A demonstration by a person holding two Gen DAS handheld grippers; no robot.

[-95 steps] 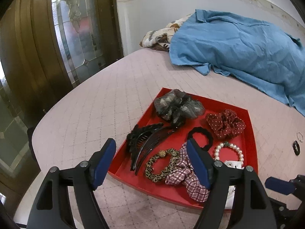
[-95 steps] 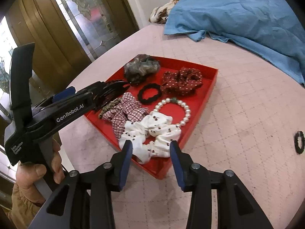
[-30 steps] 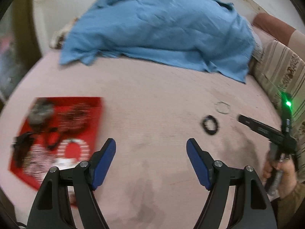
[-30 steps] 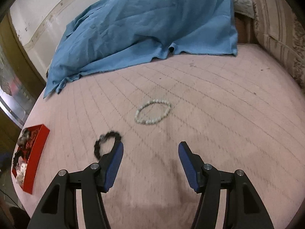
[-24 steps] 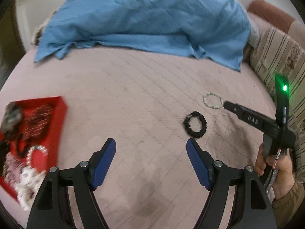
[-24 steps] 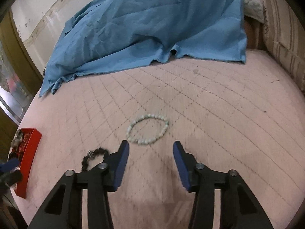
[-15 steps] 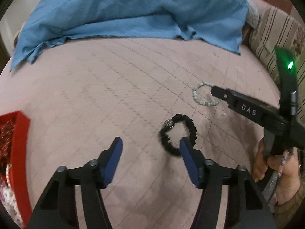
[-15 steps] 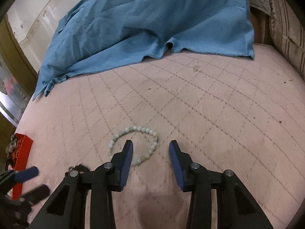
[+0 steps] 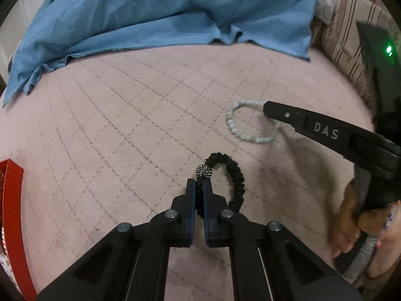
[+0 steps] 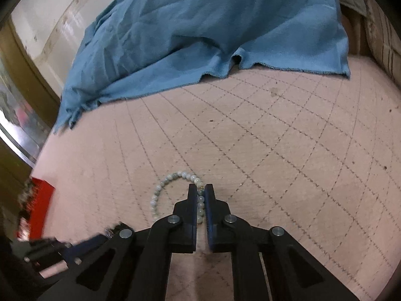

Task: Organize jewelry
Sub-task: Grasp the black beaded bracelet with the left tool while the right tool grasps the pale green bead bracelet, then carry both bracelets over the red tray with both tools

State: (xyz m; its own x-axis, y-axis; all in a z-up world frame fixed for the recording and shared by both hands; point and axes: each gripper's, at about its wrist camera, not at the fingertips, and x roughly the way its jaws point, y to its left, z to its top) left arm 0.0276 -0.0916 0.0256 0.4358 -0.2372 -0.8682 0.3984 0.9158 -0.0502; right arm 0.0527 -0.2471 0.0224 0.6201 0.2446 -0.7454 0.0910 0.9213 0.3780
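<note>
My left gripper [image 9: 199,184] is shut on a black hair tie [image 9: 235,175] with a sparkly bead, which lies on the pink quilted bed. My right gripper [image 10: 200,190] is shut on the near side of a pale green bead bracelet [image 10: 160,188]. The bracelet also shows in the left wrist view [image 9: 235,128], with the right gripper [image 9: 268,107] at its right side. The red tray [image 9: 12,200] of hair accessories is at the far left; it shows in the right wrist view [image 10: 41,203] too.
A blue cloth [image 9: 163,7] is spread over the back of the bed. A striped cushion [image 9: 348,37] lies at the right. The person's hand [image 9: 363,228] holds the right gripper at the right edge.
Both grippers have moved down to the bed and closed, the left on the black hair tie and the right on the bead bracelet. Earlier both were open near the red tray.
</note>
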